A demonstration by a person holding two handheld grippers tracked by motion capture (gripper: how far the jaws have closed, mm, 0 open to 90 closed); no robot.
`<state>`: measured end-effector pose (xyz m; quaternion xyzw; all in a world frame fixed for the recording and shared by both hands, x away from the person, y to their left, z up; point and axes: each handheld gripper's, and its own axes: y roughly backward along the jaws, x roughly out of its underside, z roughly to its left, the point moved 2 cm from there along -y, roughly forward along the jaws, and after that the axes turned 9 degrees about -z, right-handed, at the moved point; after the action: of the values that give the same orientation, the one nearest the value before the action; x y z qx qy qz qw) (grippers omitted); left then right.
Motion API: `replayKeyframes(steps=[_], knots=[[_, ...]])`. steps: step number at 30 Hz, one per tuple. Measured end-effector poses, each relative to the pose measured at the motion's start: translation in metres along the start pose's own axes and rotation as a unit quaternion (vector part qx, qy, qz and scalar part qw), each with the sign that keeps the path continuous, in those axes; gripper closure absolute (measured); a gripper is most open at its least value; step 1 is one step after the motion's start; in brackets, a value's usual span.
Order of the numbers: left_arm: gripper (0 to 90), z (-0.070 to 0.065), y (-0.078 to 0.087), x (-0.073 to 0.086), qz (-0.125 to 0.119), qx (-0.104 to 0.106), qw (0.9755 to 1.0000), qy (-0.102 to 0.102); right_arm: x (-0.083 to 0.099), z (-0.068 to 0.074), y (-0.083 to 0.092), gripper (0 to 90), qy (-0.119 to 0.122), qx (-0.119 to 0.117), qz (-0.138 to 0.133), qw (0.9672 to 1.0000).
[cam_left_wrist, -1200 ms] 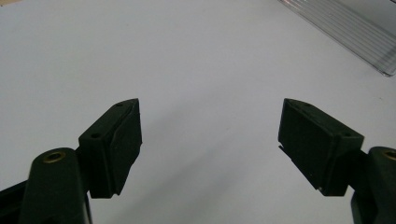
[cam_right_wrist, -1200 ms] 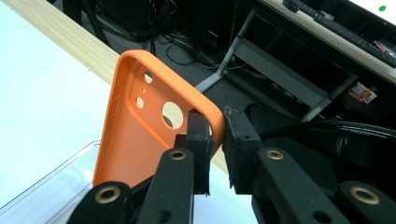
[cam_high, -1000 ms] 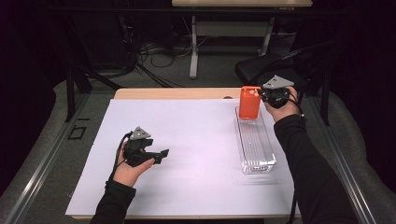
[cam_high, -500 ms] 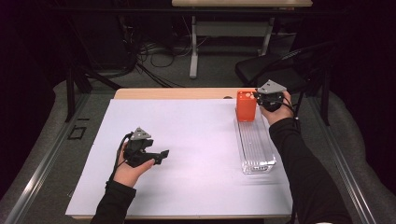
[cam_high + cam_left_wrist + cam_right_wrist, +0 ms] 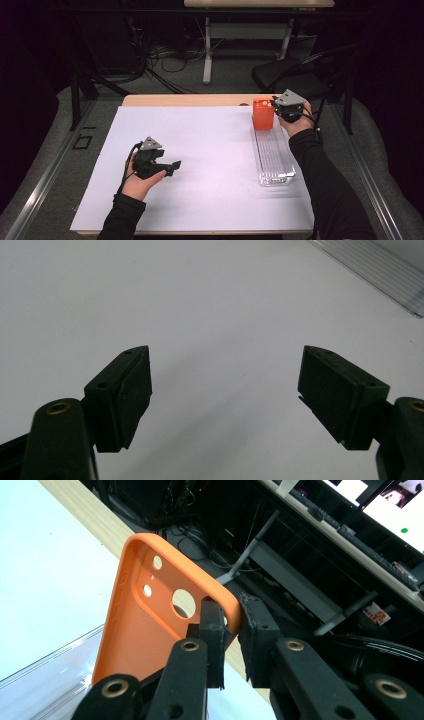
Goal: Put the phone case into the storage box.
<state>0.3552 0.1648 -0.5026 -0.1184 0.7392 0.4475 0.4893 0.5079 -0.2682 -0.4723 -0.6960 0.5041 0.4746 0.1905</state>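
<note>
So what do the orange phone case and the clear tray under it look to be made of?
The orange phone case looks like soft matte silicone or rubbery plastic: even colour, no glare, rounded moulded rim and camera cut-outs. The clear tray looks like hard glossy plastic, possibly acrylic: see-through, ribbed, with bright highlights along its edges. Neither can be settled by look alone.

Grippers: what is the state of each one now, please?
Left gripper: open, holding nothing, above the white sheet.
Right gripper: closed on the rim of the orange phone case.
</note>
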Motion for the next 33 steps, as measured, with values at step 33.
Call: replayKeyframes(steps=[33], knots=[[21.8, -0.002, -0.003, 0.001, 0.006, 0.002, 1.0000, -0.003, 0.013, -0.007, 0.001, 64.1, -0.034, 0.005, 0.034, 0.9989]])
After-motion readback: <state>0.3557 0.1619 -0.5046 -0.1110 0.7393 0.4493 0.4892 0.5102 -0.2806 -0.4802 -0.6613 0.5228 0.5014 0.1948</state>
